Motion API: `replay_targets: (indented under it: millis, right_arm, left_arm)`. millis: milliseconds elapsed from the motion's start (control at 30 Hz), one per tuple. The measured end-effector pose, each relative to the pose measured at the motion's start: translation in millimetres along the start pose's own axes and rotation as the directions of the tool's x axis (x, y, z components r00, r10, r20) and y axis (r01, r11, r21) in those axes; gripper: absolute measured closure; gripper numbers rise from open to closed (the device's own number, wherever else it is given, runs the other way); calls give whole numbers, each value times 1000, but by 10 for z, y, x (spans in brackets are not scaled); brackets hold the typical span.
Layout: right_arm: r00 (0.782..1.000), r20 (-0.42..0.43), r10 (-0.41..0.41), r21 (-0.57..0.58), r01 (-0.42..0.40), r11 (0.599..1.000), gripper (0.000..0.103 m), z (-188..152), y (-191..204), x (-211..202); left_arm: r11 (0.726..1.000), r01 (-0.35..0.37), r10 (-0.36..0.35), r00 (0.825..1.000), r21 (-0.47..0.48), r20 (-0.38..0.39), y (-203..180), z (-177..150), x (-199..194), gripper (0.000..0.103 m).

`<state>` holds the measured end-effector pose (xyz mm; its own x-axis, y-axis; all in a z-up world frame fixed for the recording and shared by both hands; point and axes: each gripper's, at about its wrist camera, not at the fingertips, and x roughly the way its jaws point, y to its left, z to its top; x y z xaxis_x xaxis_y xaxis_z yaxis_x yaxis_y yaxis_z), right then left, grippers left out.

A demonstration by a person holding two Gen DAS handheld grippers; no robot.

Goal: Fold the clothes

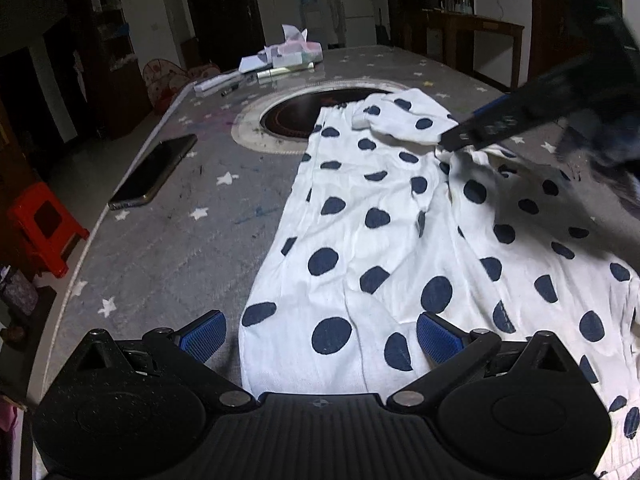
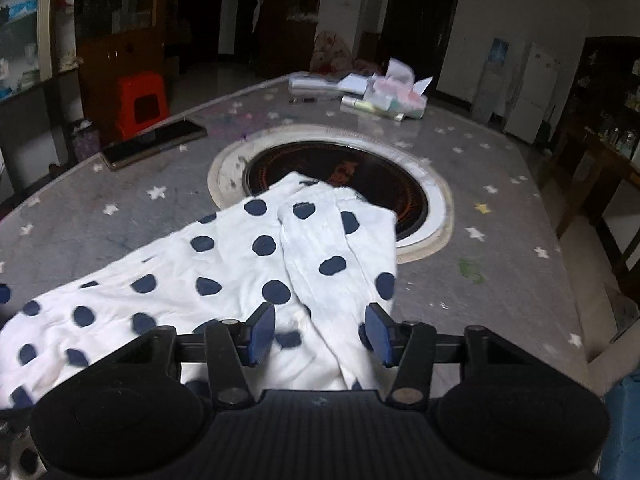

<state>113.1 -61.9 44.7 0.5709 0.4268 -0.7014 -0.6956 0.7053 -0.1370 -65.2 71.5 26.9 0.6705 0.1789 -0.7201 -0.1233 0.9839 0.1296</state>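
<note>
A white garment with navy polka dots point(image 1: 384, 240) lies spread on the grey star-patterned table point(image 1: 180, 248). Its far end, with a folded-over sleeve point(image 2: 336, 248), reaches onto the round black hob. My left gripper point(image 1: 320, 336) is open wide just above the garment's near edge, its blue pads point(image 1: 204, 336) clear of the cloth. My right gripper point(image 2: 320, 334) has its jaws apart over the folded sleeve, with cloth below and between the pads but not pinched. From the left wrist view, the right gripper point(image 1: 452, 142) comes in from the upper right, its tips at the sleeve.
A dark phone point(image 1: 154, 172) lies near the table's left edge. A round black hob point(image 2: 360, 172) with a pale ring is set into the table. A tissue box and papers point(image 1: 288, 54) sit at the far end. A red stool point(image 1: 44, 224) stands on the floor to the left.
</note>
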Motion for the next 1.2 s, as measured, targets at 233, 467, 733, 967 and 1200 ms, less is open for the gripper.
replay_targets:
  millis: [233,467,733,967,1200]
  right_arm:
    - [999,-40,-24,-53,22,998,73,72,13,432]
    - [996,34,-82,9,82,997,95,144,-250,362]
    - [985,12,-171,247,163,955,95,-28,-962,195]
    - [974,-68,-215,446,222,867,89,-274,-1502,237]
    - [967,-101,-233,333,253,908,67,-416,-1428,219]
  left_arm:
    - [1000,17,-17,1000,-14,-21,24,-19,57,0]
    - [999,30,-31,999,-29,-30,42,-25,84,0]
    - [998,44,-45,999,-43,-24,75,-43,118,0]
    - [998,52,-53,998,-43,-17,88,-56,132,0]
    - [998,60,-61,998,-36,-16,91,-73,120,0]
